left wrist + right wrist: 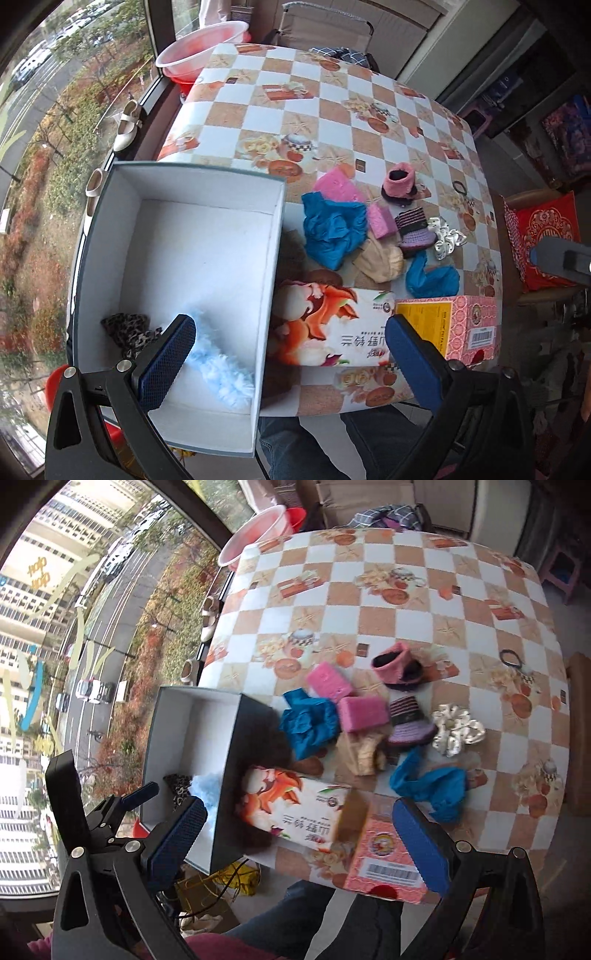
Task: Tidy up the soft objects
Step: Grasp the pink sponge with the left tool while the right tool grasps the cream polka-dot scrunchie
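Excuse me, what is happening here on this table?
A person is sorting soft items into a white box with two hand-held grippers. The left hand-held gripper and the right hand-held gripper are both open and empty. A fluffy blue piece and a leopard-print piece lie inside; the blue cloths wait on the table.

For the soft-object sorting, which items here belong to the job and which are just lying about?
Job:
white box
fluffy blue piece and leopard cloth inside it
blue cloths
pink sponges
knit booties
white scrunchie

Lying about:
two cartons
red basin
white shoes
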A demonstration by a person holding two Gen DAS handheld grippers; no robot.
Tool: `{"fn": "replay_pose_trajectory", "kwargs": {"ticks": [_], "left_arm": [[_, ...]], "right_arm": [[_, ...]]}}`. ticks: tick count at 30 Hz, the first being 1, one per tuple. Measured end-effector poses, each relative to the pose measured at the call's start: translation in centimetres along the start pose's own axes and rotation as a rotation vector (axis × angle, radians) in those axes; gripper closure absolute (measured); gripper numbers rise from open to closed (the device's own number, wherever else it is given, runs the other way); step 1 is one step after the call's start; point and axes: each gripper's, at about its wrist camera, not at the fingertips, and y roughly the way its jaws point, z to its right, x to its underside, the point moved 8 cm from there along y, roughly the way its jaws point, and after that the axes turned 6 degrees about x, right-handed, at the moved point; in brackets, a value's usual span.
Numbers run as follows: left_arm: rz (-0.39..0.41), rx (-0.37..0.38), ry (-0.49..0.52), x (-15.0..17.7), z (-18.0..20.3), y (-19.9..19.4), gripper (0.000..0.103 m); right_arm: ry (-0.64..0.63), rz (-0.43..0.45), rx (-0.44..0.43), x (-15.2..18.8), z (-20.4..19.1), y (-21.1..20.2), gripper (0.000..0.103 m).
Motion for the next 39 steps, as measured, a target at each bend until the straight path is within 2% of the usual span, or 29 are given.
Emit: {"fn": "replay_pose_trajectory", "kwargs": {"ticks": [5,9,11,14,17,23,26,30,33,34,37,39], "left_arm": [[-0.003,-0.039,0.069,-4.8,3.3,1.9,0.0],[-0.022,-0.132,0.197,-9.6,5.3,5.2,0.0],[-0.066,-0.168,0.266,-11.6,5.8,7.6,0.0],[-0.138,-0.179,0.316,-13.9,6.3,11.7,0.0],[-0.209,-0.21,0.361,-15.0,6.6,15.8,0.0],[-0.333,-0.241,0.458,-14.2,6.7,21.3,0.0],[-0.393,-0.231,0.47,-13.3,6.5,22.7,0.0],[-0.441,-0.267,0.458,-12.9,5.4,24.3,0.0],[-0.352,-0.386,0.421,-14.5,3.8,24.3,0.0],[-0.324,-0.396,0.381,-15.1,3.3,24.1,0.0],[-0.312,-0.334,0.277,-15.6,2.8,24.0,0.001],[-0.313,-0.314,0.289,-15.4,3.2,24.0,0.001]], "right_arm": [[0.123,0.019,0.028,-1.0,7.1,-0.5,0.001],[0.193,-0.001,0.03,-1.2,11.7,0.8,0.001],[0.217,-0.02,0.024,-0.9,13.4,1.8,0.001],[0.24,-0.05,0.011,-0.5,15.5,3.4,0.001],[0.256,-0.08,0.001,-0.2,17.0,5.0,0.001],[0.28,-0.123,-0.024,-0.1,19.3,7.2,0.001],[0.295,-0.14,-0.033,-0.1,20.2,8.1,0.001],[0.297,-0.162,-0.041,-0.3,20.6,9.3,0.001],[0.276,-0.165,-0.032,-0.8,20.3,10.2,0.001],[0.266,-0.164,-0.018,-1.1,20.3,10.6,0.001],[0.236,-0.16,0.043,-2.1,20.3,12.1,0.001],[0.22,-0.161,0.072,-2.8,20.2,13.5,0.001]]}}
